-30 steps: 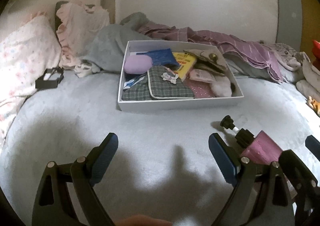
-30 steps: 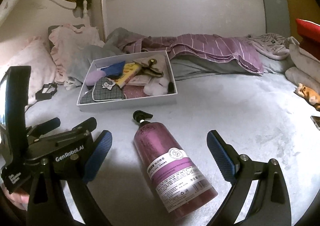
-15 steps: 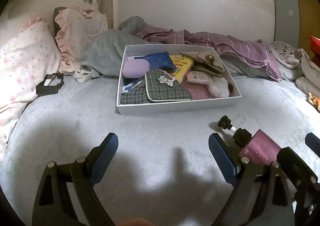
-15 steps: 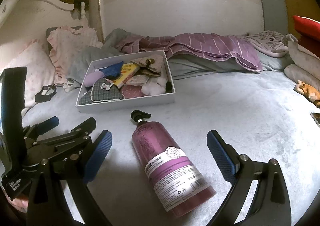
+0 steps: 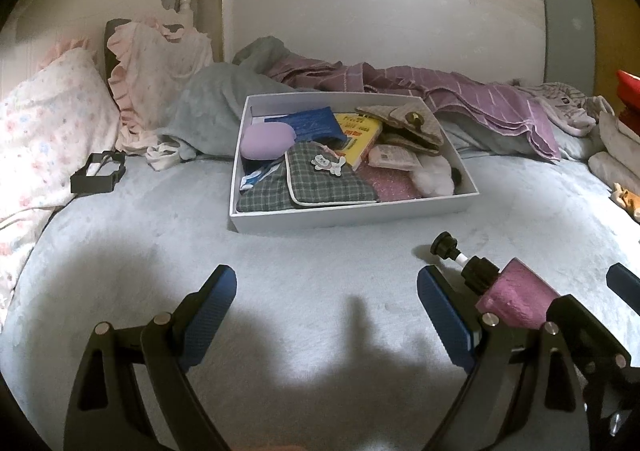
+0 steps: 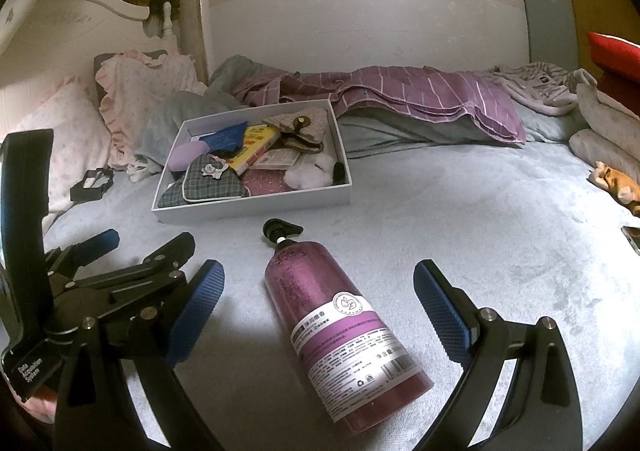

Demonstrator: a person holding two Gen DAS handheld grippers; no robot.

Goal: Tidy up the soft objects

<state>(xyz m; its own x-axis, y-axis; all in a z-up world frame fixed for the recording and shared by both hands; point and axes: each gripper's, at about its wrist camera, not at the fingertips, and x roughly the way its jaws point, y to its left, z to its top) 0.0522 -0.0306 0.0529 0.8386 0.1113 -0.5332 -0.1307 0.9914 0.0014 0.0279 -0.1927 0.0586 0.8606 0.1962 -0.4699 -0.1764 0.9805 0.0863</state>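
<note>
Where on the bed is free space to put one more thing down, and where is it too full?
Bare blanket lies right of the white box and the pump bottle, up to the striped purple cloth. Another free patch lies before the box, by the left gripper. The box itself is crowded; the pillows fill the left.

purple pump bottle (image 6: 332, 335): lying on bed (image 6: 480, 235) | black frame (image 5: 98, 173): beside pillow (image 5: 44, 131) | phone (image 6: 633, 235): bed's right edge

Open bed (image 5: 320, 291) ahead up to the box (image 5: 352, 211); bottle (image 6: 332, 319) lying across the right side; bedding (image 6: 400, 99) heaped behind.
</note>
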